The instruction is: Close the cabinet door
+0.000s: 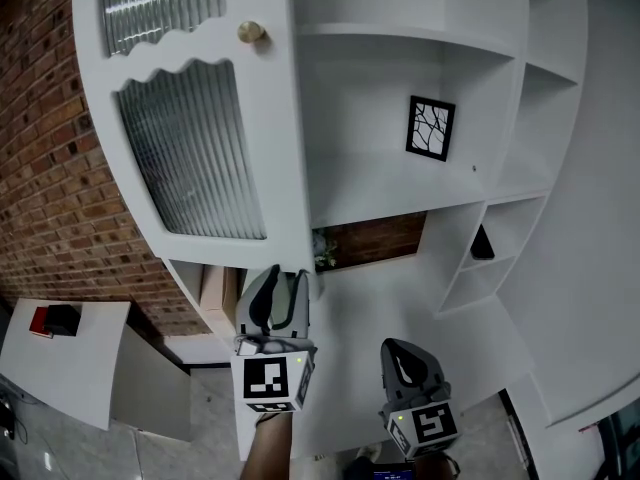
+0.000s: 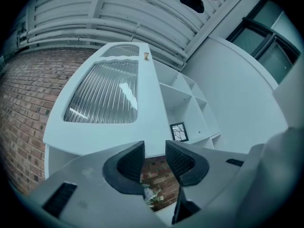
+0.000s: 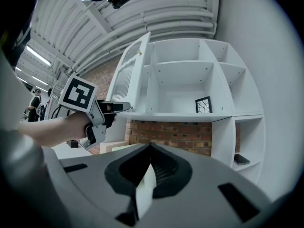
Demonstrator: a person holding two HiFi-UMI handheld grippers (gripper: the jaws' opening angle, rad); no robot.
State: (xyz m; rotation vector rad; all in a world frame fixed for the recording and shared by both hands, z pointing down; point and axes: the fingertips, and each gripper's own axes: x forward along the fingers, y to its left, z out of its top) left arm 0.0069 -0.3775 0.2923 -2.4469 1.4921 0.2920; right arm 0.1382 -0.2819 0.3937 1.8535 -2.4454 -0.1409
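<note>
White cabinet door (image 1: 285, 148) swung open, left of shelves (image 1: 370, 118) | left gripper (image 2: 154, 156) jaws apart, door's lower corner between them | right gripper (image 3: 150, 152) jaws together, empty, right of door

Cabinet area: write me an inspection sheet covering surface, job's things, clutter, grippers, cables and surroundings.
Surface: white shelves inside the cabinet.
Job's things: cabinet door swung open; brass knob on it.
Clutter: framed picture; dark flat object on a lower shelf; small plant.
Grippers: left tongs apart at the door's lower corner, contact unclear; right tongs together.
Cables: nothing seen.
Surroundings: brick wall; white side table.
</note>
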